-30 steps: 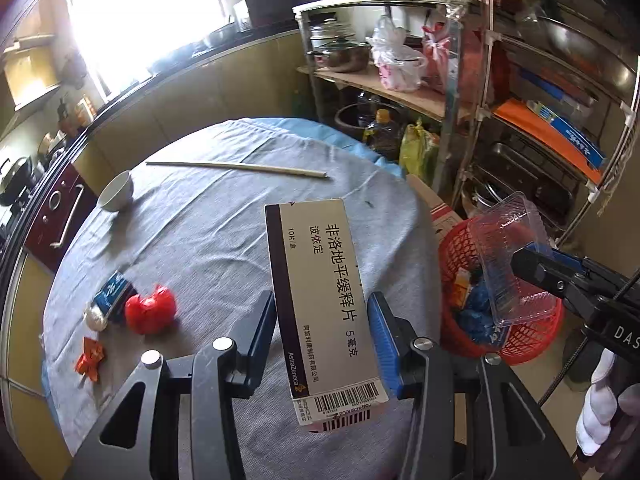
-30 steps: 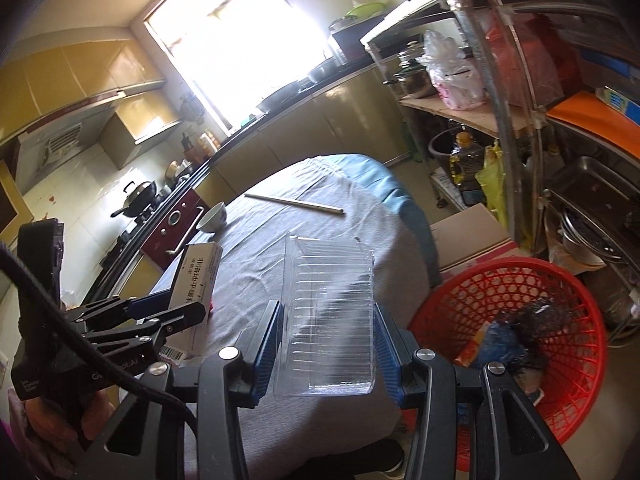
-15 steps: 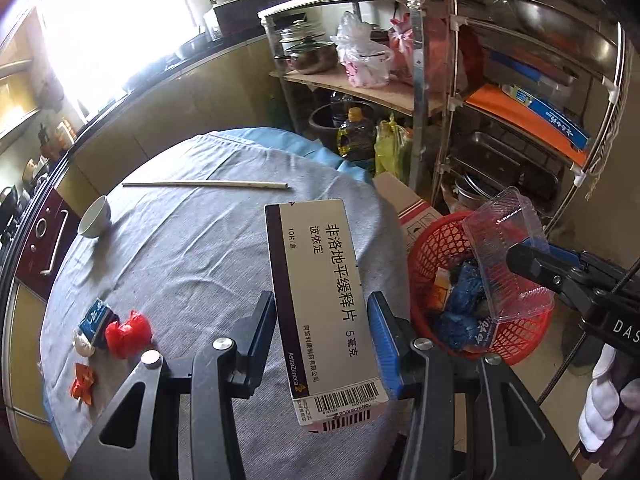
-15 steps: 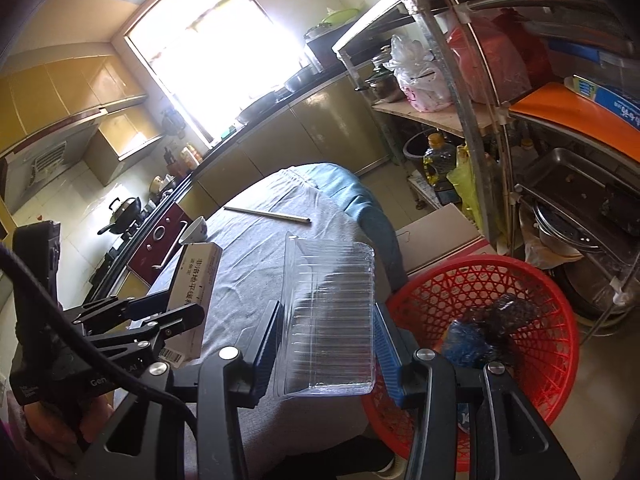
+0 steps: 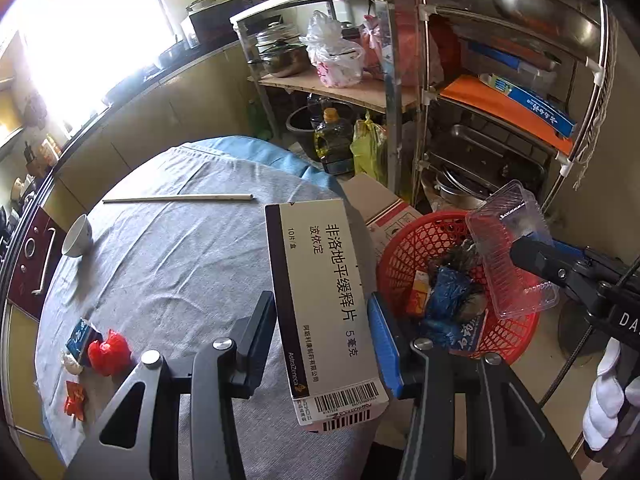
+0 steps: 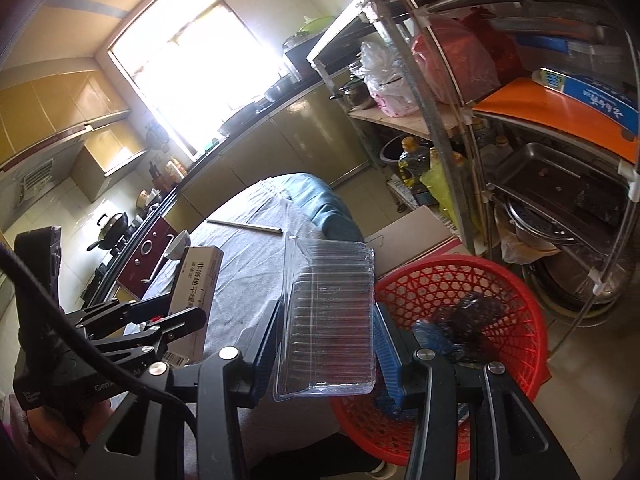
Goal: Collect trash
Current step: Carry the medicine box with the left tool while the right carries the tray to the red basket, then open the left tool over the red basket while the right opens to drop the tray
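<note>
Left wrist view: left gripper (image 5: 322,336) clamps box (image 5: 324,312), long axis along the fingers, over table (image 5: 168,264). Right gripper (image 6: 326,344) clamps clear tray (image 6: 330,320) lengthwise, apparently above basket (image 6: 516,300).

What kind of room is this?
Most likely a home kitchen: a wok sits on the stove, a pot stands on a metal shelf, and an oil bottle stands below it.

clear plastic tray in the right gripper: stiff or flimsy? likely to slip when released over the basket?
Probably flimsy: the clear plastic tray looks thin-walled, with only moulded ribs for stiffness. Likely very light, since it looks empty. The right gripper clamps its smooth sides, so it may slip or flex under a hard squeeze. It should drop freely into the red basket.
</note>
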A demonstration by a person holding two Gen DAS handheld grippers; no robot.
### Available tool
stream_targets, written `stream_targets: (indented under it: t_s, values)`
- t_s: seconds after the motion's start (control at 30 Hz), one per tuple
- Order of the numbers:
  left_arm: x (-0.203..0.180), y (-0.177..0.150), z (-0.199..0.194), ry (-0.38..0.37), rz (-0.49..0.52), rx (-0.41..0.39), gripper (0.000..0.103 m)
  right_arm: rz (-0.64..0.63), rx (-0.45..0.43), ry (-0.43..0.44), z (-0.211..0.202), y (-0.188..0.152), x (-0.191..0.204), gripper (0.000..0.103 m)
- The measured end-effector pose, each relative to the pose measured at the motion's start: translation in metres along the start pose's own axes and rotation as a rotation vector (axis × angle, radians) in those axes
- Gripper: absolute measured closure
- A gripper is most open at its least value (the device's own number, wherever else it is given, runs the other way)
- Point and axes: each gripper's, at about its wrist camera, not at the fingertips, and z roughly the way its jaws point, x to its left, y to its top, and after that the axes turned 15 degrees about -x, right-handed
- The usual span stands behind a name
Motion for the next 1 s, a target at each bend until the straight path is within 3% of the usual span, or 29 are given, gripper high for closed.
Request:
stream_targets:
  t_s: [0.63, 0.83, 1.0]
  values:
    - [-0.042, 0.010, 0.012, -0.070, 0.071, -0.017, 0.055, 0.059, -0.044, -0.059, -0.023, 0.010, -0.039, 0.055]
    - [-0.053, 0.013, 0.022, -0.130, 0.071, -0.011, 0.054, 0.086, -0.049, -0.083, -0.027, 0.010, -0.054, 0.055]
    - [-0.059, 0.016, 0.035, -0.223, 0.036, 0.007, 0.054, 0.121, -0.048, -0.107, -0.028, 0.010, -0.070, 0.054]
